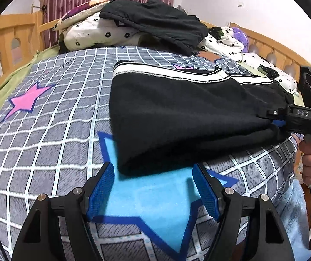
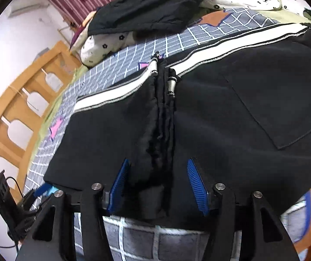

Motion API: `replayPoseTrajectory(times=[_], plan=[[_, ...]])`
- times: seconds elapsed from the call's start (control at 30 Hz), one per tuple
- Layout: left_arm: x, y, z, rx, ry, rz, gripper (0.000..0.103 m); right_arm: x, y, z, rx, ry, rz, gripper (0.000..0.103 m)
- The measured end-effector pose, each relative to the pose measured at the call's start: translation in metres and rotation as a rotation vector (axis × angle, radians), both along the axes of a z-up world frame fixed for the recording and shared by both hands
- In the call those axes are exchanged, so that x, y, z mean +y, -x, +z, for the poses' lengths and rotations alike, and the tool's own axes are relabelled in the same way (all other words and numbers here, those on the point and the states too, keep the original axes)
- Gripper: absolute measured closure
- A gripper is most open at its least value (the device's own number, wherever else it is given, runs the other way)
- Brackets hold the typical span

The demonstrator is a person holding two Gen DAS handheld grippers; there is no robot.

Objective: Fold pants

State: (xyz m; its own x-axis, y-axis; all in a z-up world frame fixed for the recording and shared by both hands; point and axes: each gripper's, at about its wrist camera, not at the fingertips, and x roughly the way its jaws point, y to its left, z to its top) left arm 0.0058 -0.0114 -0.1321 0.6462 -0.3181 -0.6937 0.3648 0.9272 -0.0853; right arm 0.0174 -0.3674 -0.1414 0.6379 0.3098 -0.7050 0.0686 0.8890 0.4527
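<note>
My left gripper (image 1: 153, 187) is hovering released before the folded black white-striped pants (image 1: 188, 117). My right gripper (image 2: 157, 184) is straddling their bunched waistband, pads apparently clear, with the fold's underside hidden.

Black pants (image 1: 177, 117) with white stripes; grey-checked bedsheet (image 1: 53, 130) with pink, blue stars.

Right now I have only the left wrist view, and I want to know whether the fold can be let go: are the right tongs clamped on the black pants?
Observer: No. The right tongs stand open. A bunched ridge of the black pants sits between the pads, apparently unpinched.
Operator: Which side faces up?
Observer: A patch pocket shows on top, right of that ridge.
Operator: Any loose cord?
Observer: A metal-tipped drawstring lies at the ridge's far end.
</note>
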Motion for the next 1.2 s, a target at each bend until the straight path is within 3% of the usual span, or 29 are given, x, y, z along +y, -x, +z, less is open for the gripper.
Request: replayPoseTrajectory(times=[0.03,0.07,0.17,0.3,0.43,0.57,0.67,0.93,1.07,1.13,1.2], plan=[[-0.003,-0.001,0.001,-0.005,-0.009,-0.002,0.03,0.002,-0.003,-0.001,-0.004,0.005,-0.005,0.054],[-0.006,-0.003,0.001,-0.01,-0.021,-0.002,0.03,0.005,-0.004,0.0,-0.008,0.007,-0.005,0.075],[-0.013,-0.009,0.0,-0.009,-0.037,0.011,0.03,0.008,-0.007,0.007,-0.051,-0.019,0.005,0.082],[-0.017,-0.014,-0.001,-0.005,-0.025,0.018,0.025,0.008,-0.005,0.03,-0.122,-0.025,0.018,0.083],[-0.027,-0.015,-0.002,-0.035,-0.087,0.016,0.023,0.007,-0.01,0.054,-0.18,-0.056,0.02,0.085],[-0.012,-0.017,0.009,-0.007,0.048,0.032,0.024,0.016,-0.017,0.071,-0.211,-0.018,0.034,0.085],[-0.006,-0.014,0.012,-0.001,0.084,0.001,0.024,0.017,-0.019,0.072,-0.208,0.011,0.035,0.085],[-0.026,-0.018,0.0,-0.024,-0.054,0.004,0.023,0.009,-0.019,0.075,-0.233,-0.054,0.023,0.087],[-0.04,-0.018,-0.008,-0.059,-0.182,-0.005,0.019,0.019,-0.023,0.086,-0.243,-0.001,0.044,0.087],[-0.034,-0.017,-0.007,-0.06,-0.156,0.021,0.018,0.02,-0.024,0.084,-0.228,0.021,0.049,0.085],[-0.021,-0.017,-0.002,-0.045,-0.068,0.049,0.018,0.016,-0.023,0.073,-0.187,0.032,0.054,0.079]])
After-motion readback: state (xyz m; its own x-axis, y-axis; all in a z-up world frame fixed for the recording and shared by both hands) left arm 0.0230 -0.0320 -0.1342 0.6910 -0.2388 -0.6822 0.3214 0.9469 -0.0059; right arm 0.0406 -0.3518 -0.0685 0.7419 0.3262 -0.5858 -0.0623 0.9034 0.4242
